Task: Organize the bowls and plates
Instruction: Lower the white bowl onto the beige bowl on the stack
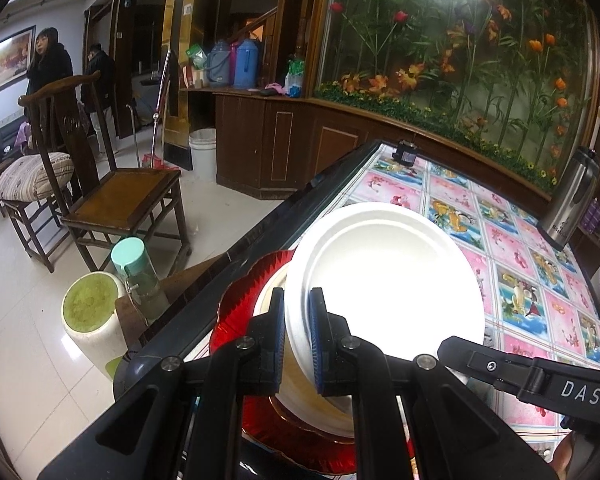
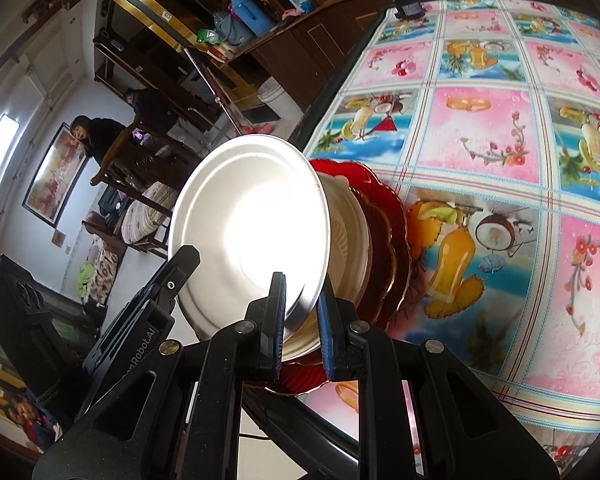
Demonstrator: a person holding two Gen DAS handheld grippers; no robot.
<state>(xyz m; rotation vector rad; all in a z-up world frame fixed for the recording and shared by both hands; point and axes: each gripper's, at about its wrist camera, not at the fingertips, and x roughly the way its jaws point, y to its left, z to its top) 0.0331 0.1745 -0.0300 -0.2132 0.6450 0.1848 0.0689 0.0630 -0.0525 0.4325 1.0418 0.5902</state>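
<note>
A white paper plate (image 1: 388,280) (image 2: 252,224) is held tilted over a stack at the table's left edge. My left gripper (image 1: 296,294) is shut on its near-left rim. On the opposite rim my right gripper (image 2: 300,292) is shut too. Each wrist view shows the other gripper's black finger (image 1: 500,368) (image 2: 180,264) beside the plate. The stack is a scalloped red plate (image 1: 236,292) (image 2: 396,216) at the bottom, an amber plate (image 2: 380,240) on it, and a white ribbed bowl (image 2: 348,232) on top. Whether the white plate touches the bowl I cannot tell.
The table wears a fruit-pattern cloth (image 1: 520,264) (image 2: 480,140). A steel flask (image 1: 572,196) stands at its far right and a small black object (image 1: 406,156) at the far edge. Left of the table are a green-capped bottle (image 1: 136,276), a white jar (image 1: 92,308), wooden chairs (image 1: 120,200) and two people (image 1: 48,64).
</note>
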